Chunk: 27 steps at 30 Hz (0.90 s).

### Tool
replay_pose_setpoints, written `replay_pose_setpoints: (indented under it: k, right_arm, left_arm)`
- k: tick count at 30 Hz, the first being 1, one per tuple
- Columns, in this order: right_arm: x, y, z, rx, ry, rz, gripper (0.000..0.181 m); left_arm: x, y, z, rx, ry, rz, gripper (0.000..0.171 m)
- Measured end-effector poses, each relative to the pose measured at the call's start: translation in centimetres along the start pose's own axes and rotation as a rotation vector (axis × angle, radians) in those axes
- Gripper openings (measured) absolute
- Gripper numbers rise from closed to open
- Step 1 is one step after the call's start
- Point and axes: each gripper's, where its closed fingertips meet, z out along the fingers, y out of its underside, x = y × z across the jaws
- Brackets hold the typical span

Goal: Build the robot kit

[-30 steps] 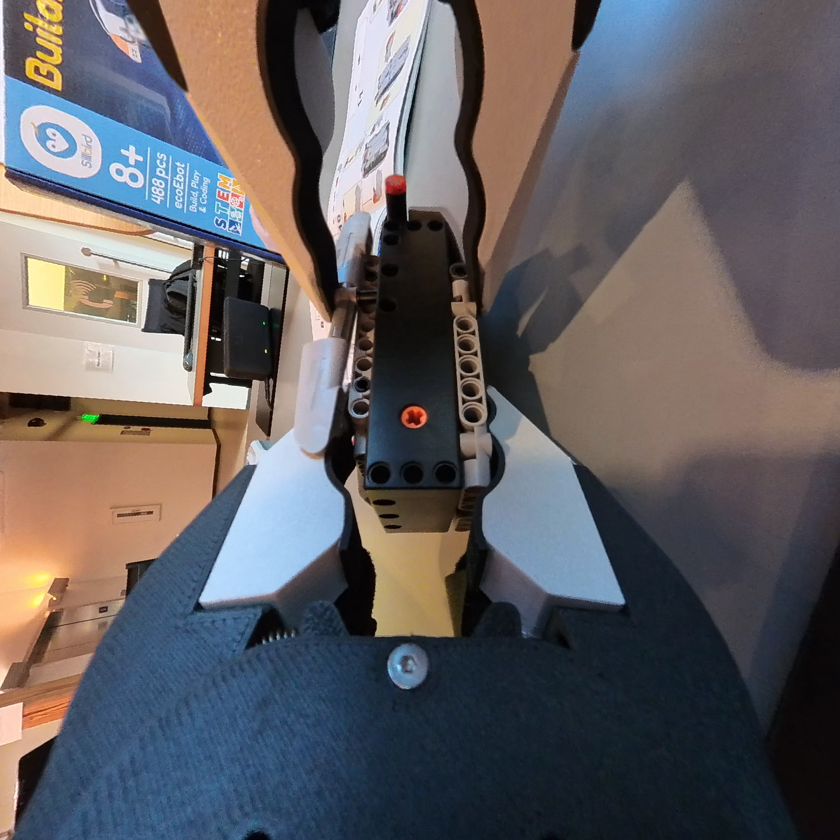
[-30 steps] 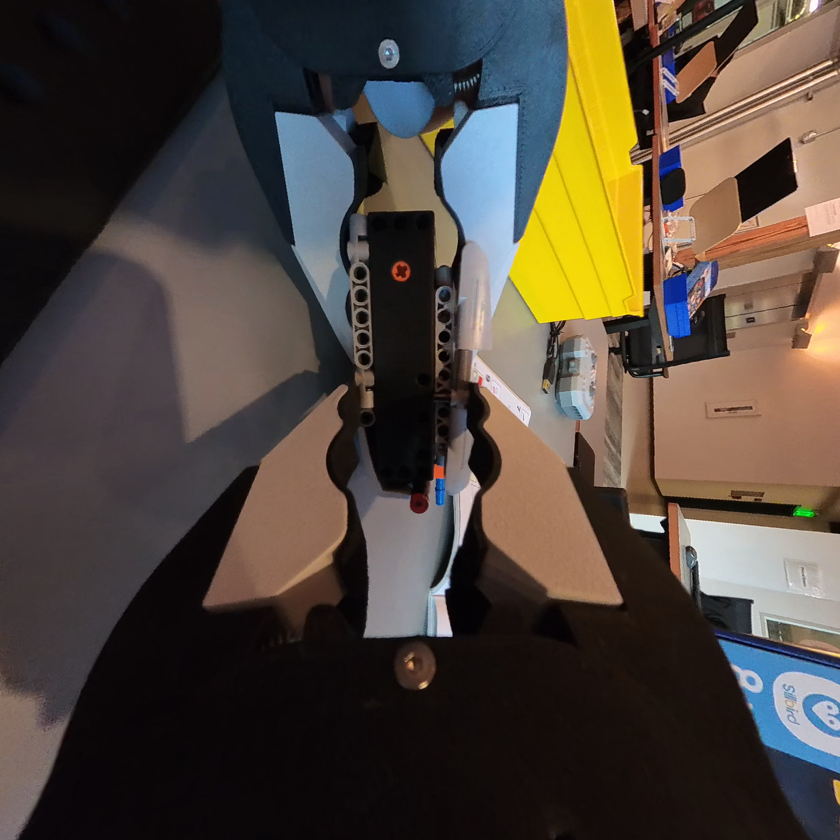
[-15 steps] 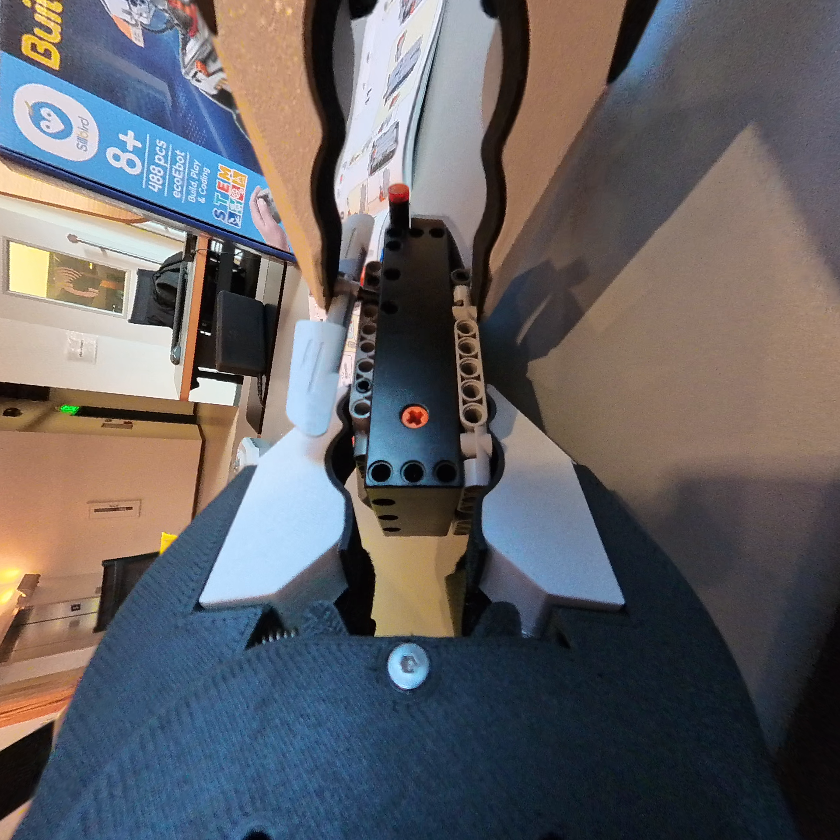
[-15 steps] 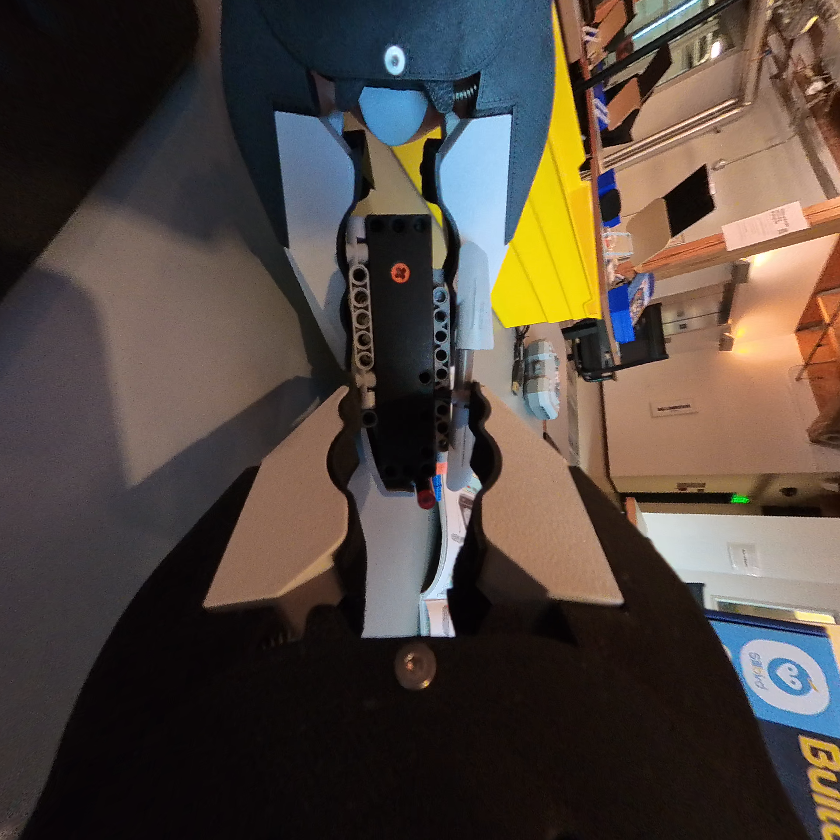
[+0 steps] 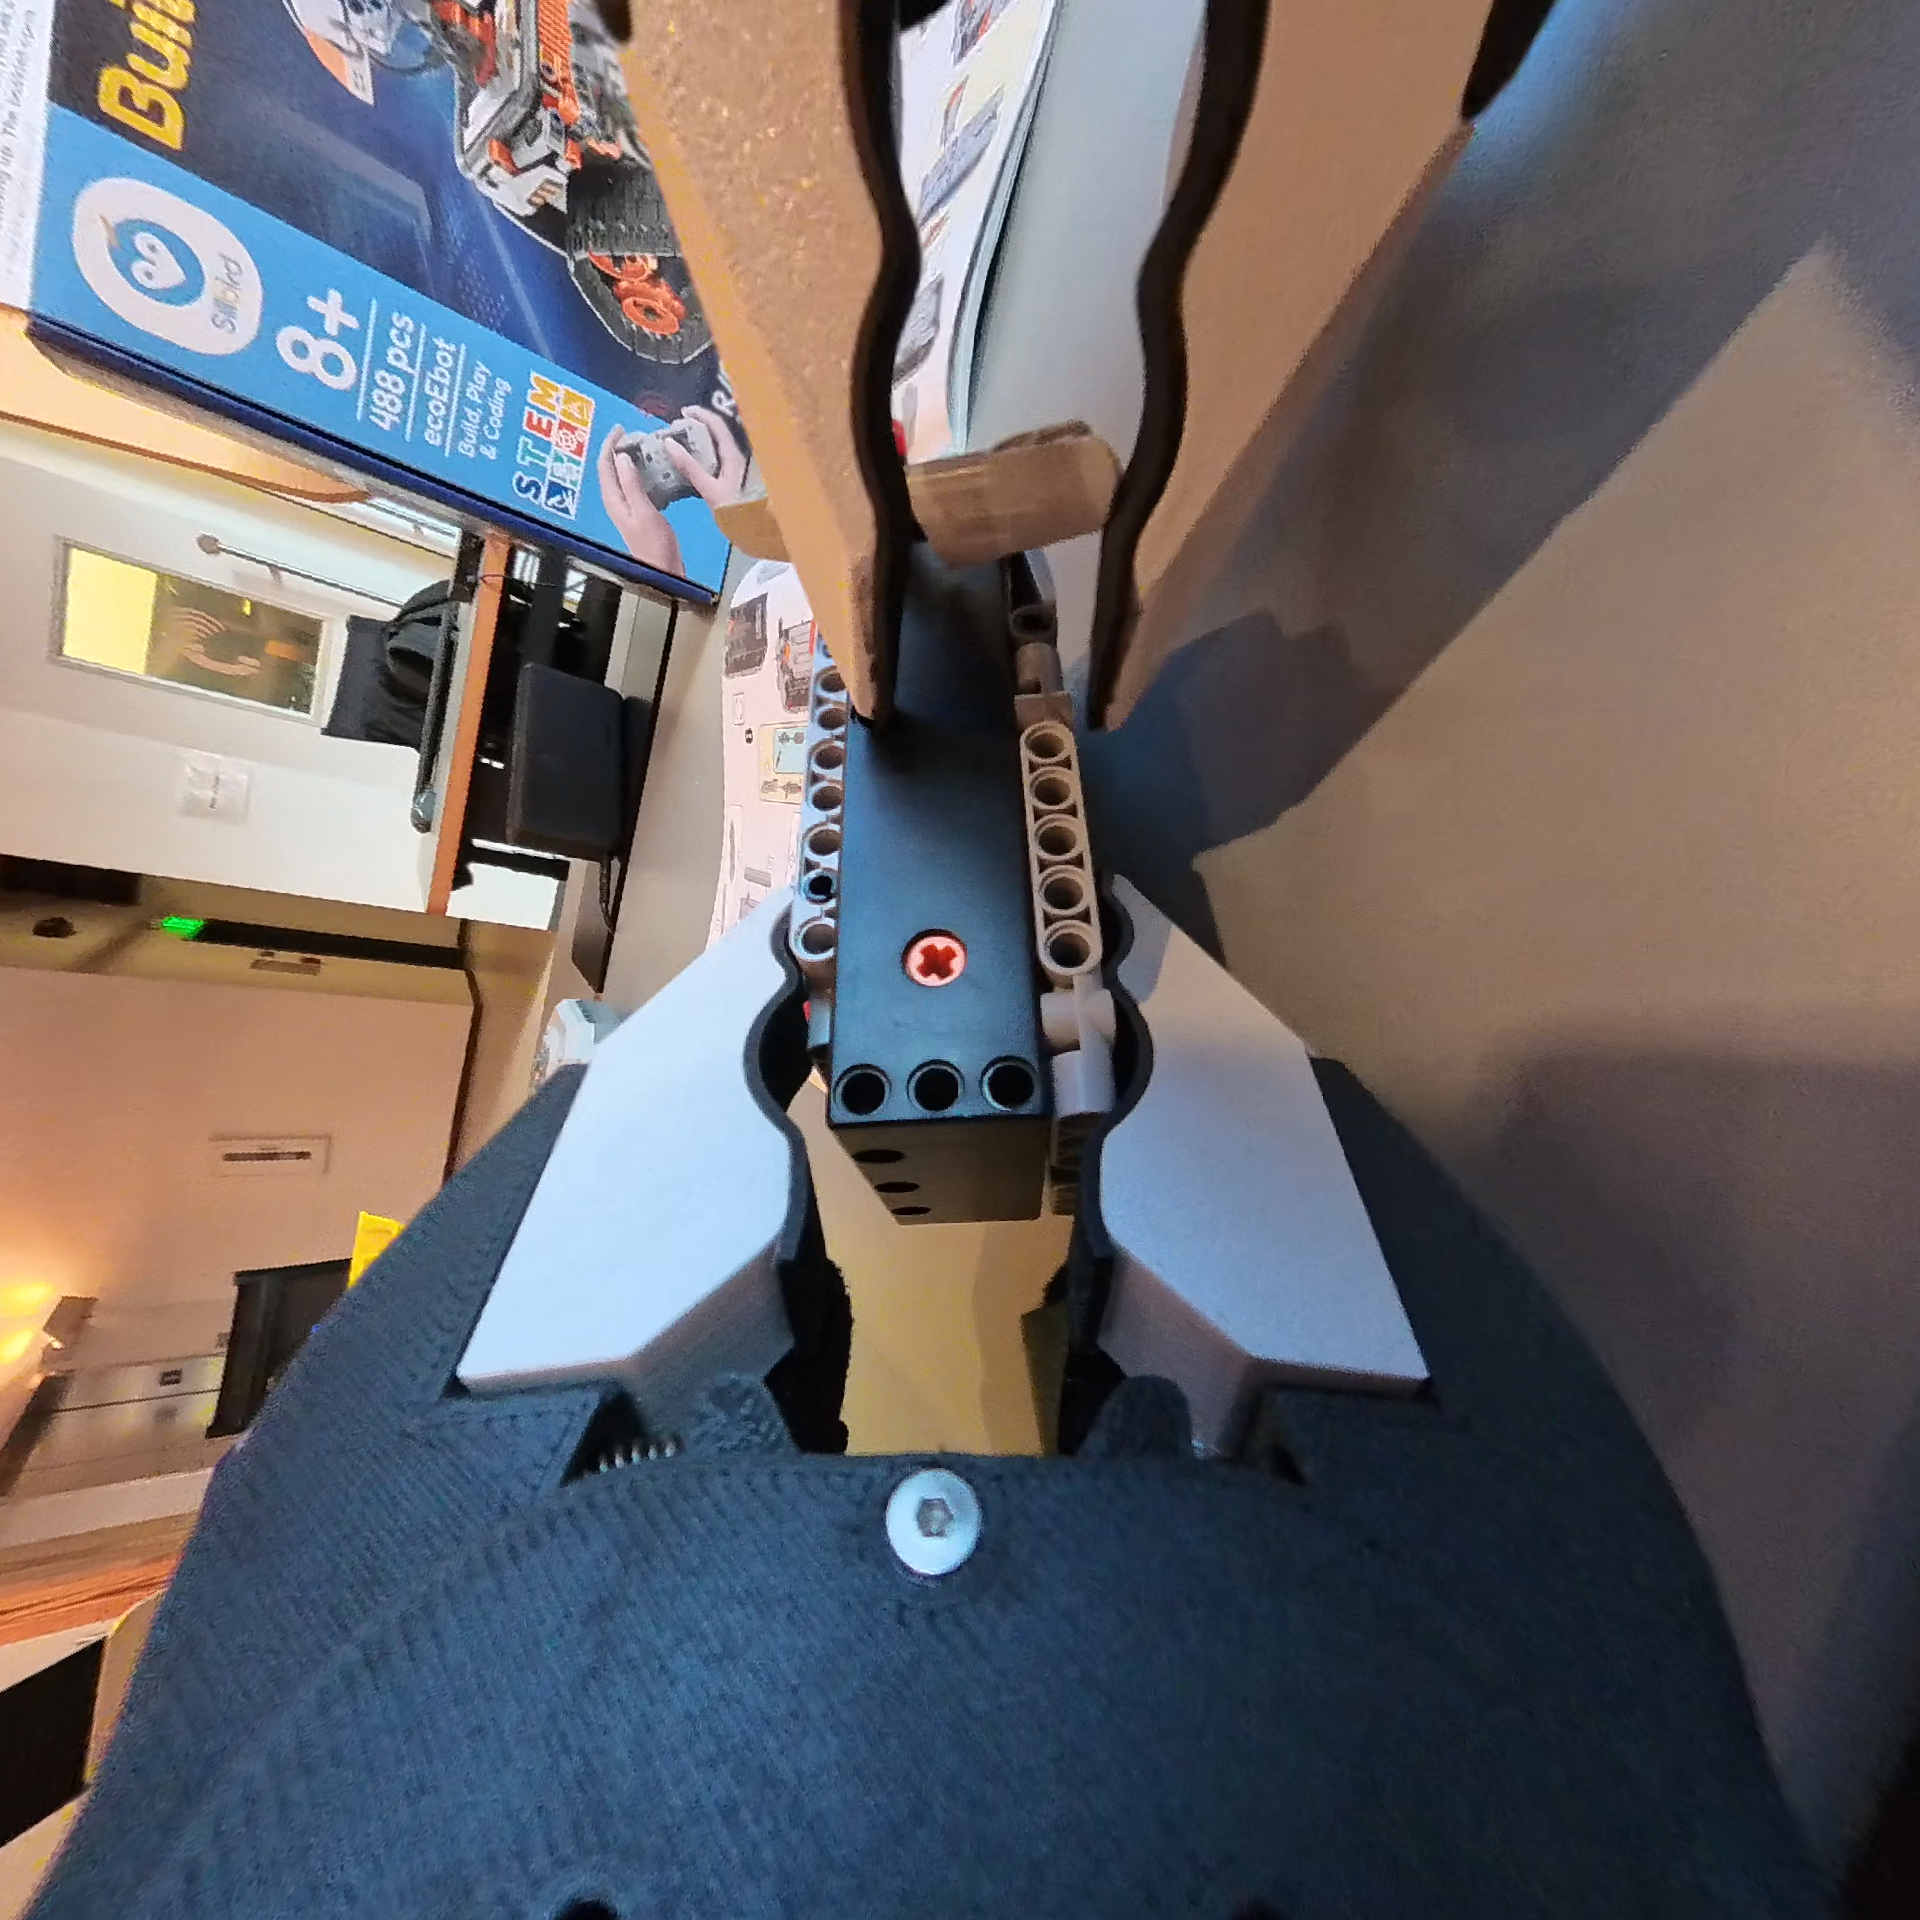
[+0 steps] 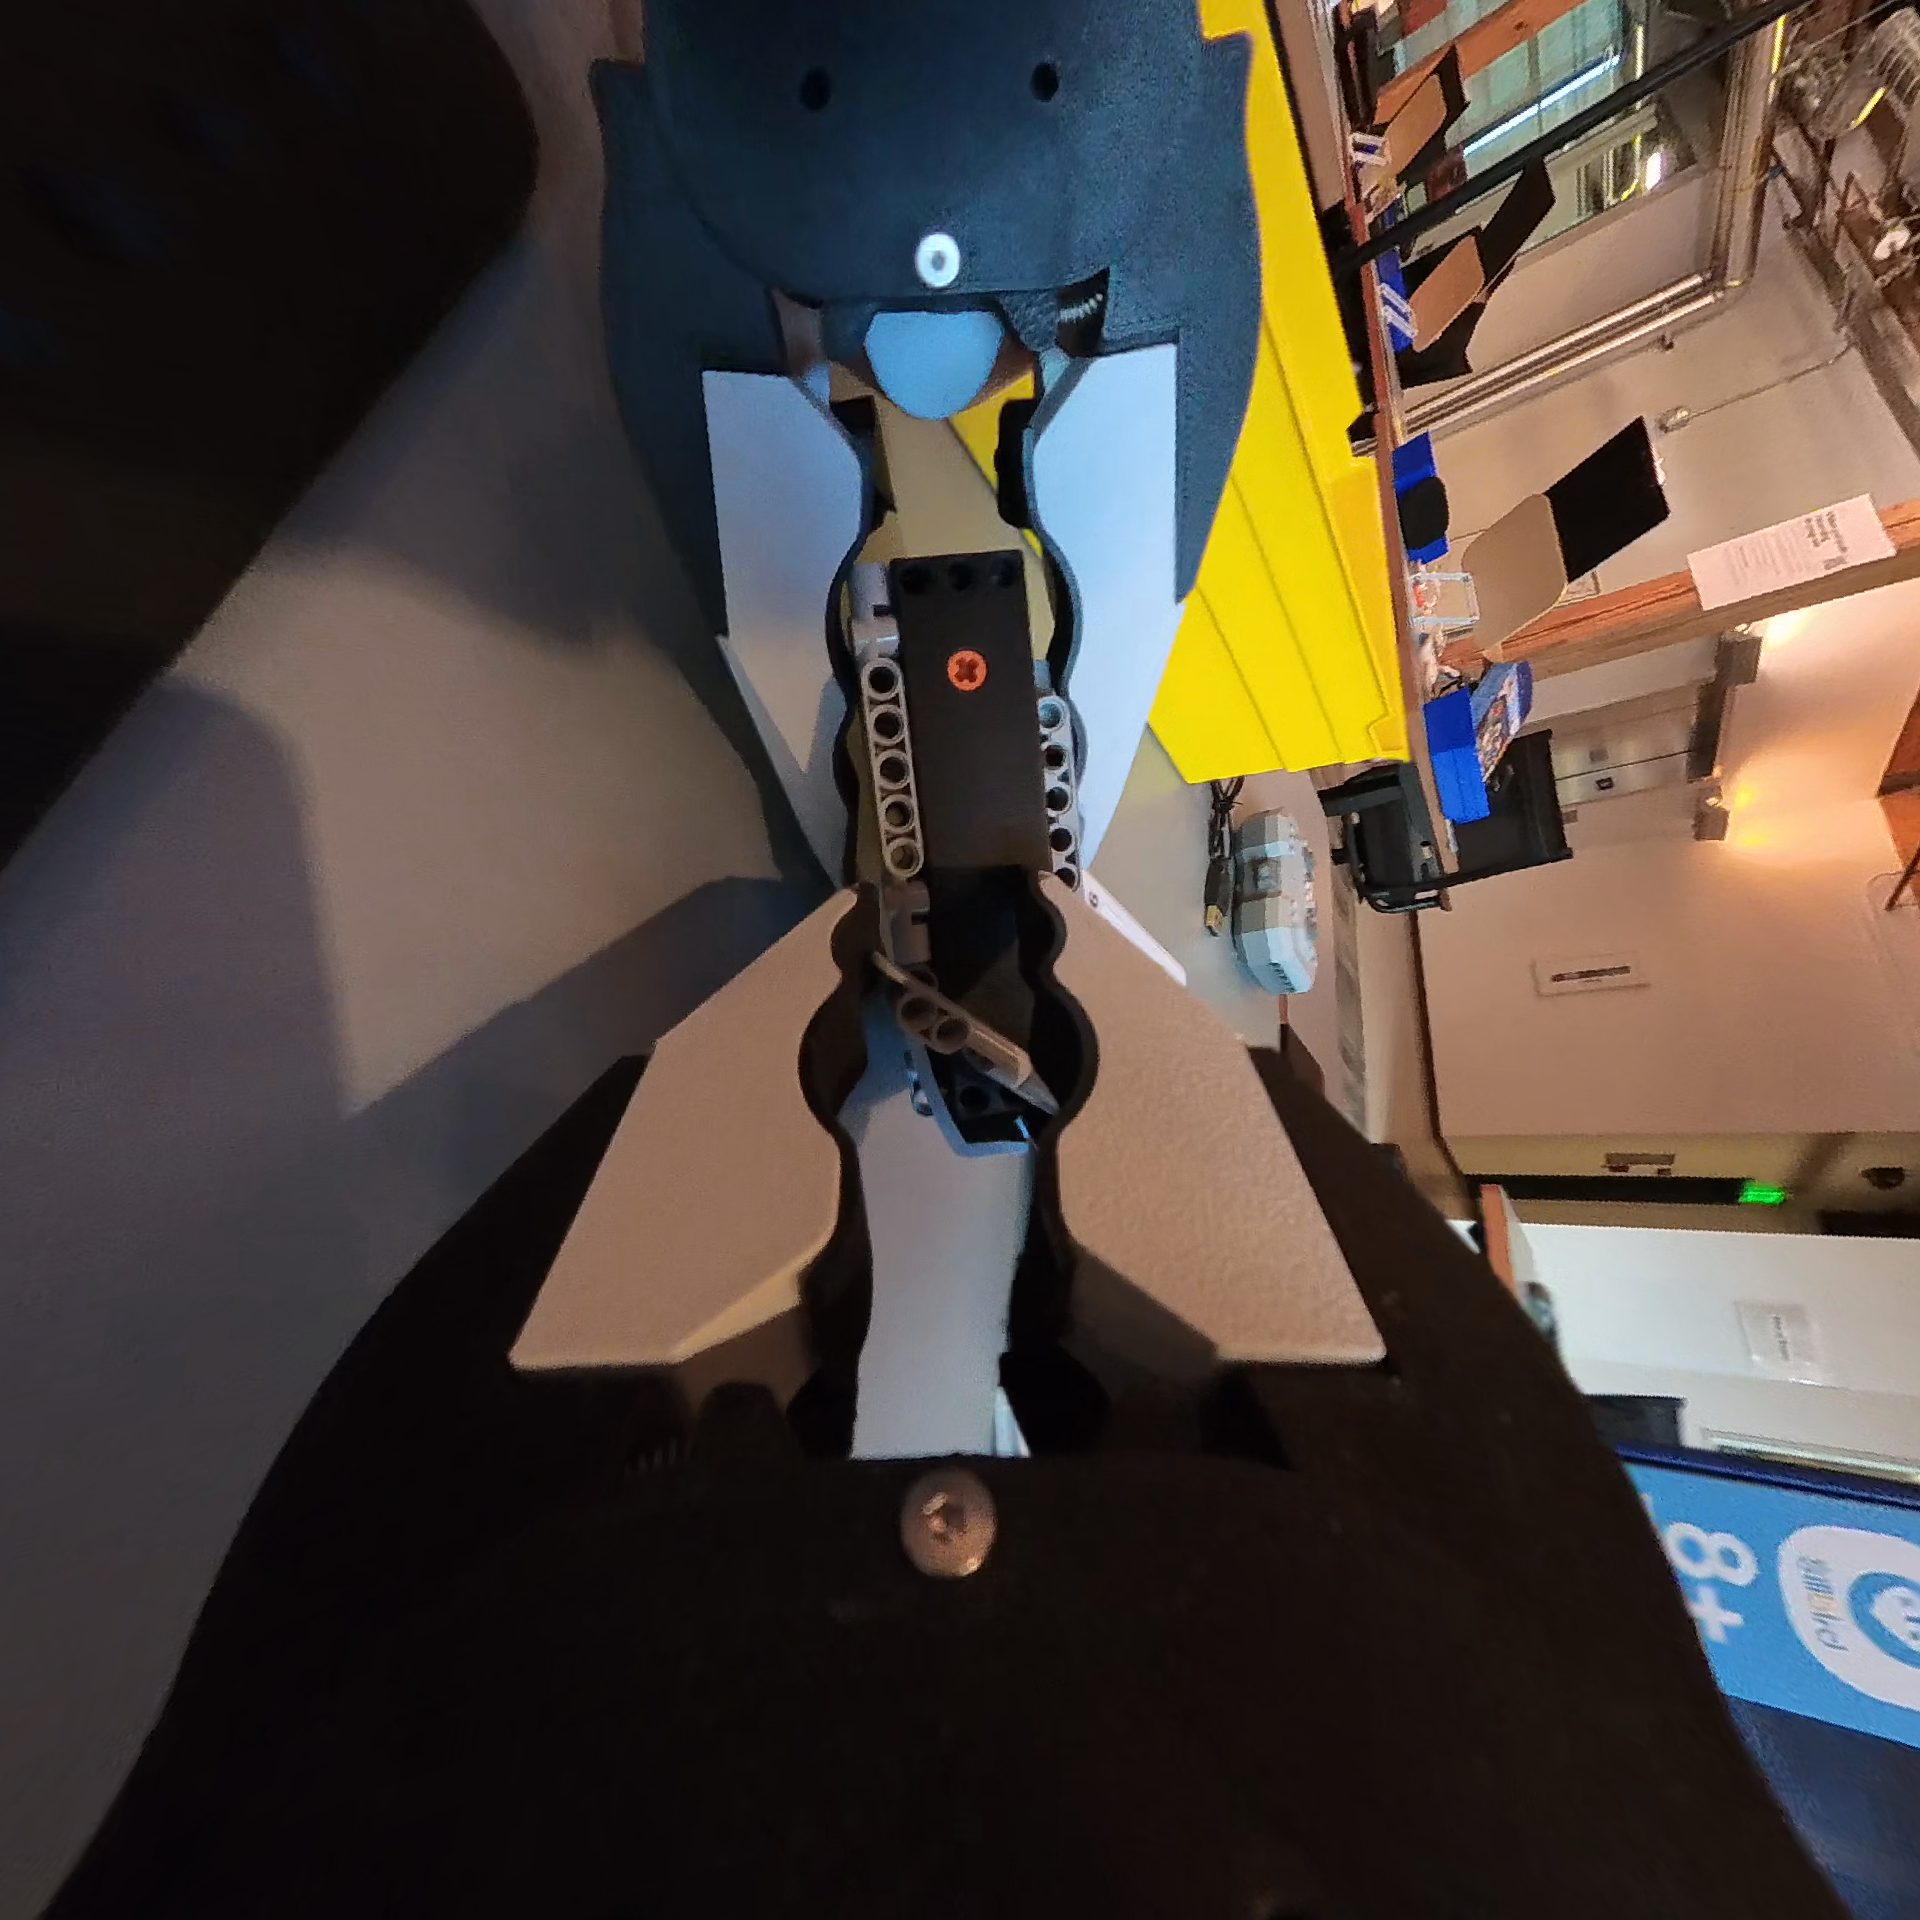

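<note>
A black brick block [image 5: 935, 862] with grey perforated beams on both sides and an orange cross hub is held in the air between both grippers. My left gripper [image 5: 945, 935], with pale grey fingers, is shut on its near end. My right gripper [image 5: 987, 717], with tan fingers, clamps the far end and covers much of it. In the right wrist view the block [image 6: 971, 748] runs from my right gripper [image 6: 948, 914] up into my left gripper [image 6: 961, 831]; the two sets of fingertips almost meet. A short grey beam [image 6: 940, 1023] sits tilted between the right fingers.
A blue toy box [image 5: 312, 312] stands to the left and also shows in the right wrist view [image 6: 1818, 1621]. An instruction booklet [image 5: 966, 156] lies on the grey table [image 5: 1558, 727]. A yellow bin [image 6: 1278, 582] and a grey hub [image 6: 1273, 904] sit on the table. The tips of one gripper are about 4 centimetres away from the tips of the other.
The grippers have come closer together: the right fingers slid farther over the block, hiding its red pin end. The pale grey sleeve along its side no longer shows. A short grey beam now lies tilted.
</note>
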Motion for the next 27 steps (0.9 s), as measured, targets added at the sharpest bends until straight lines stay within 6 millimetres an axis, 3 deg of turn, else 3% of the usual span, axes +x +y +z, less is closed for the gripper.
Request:
replay_pose_setpoints:
  k: [5,9,13,18,21,27]
  right_arm:
    - [-1.0,-0.1,-0.5,0.005,-0.035,-0.008,0.038]
    - [-0.3,-0.5,-2.6,0.057,-0.015,0.093,0.038]
    - [1.9,1.0,-4.8,0.078,0.011,0.383,0.034]
    - [3.7,3.2,-5.7,0.069,-0.040,0.743,0.031]
    - [4.0,3.2,-5.3,0.045,-0.151,0.861,0.031]
    - [1.9,3.7,-5.4,-0.099,-0.554,0.972,0.022]
  left_arm:
    - [0.0,-0.1,-0.1,-0.005,-0.021,0.059,0.051]
    - [0.0,-0.1,-0.3,-0.019,-0.063,0.135,0.051]
    - [0.0,-0.1,-0.5,-0.025,-0.065,0.138,0.051]
    - [0.0,-0.2,-0.4,-0.039,-0.076,0.174,0.051]
    - [0.0,-0.2,-0.4,-0.050,-0.076,0.200,0.051]
    - [0.0,-0.2,-0.4,-0.067,-0.074,0.207,0.051]
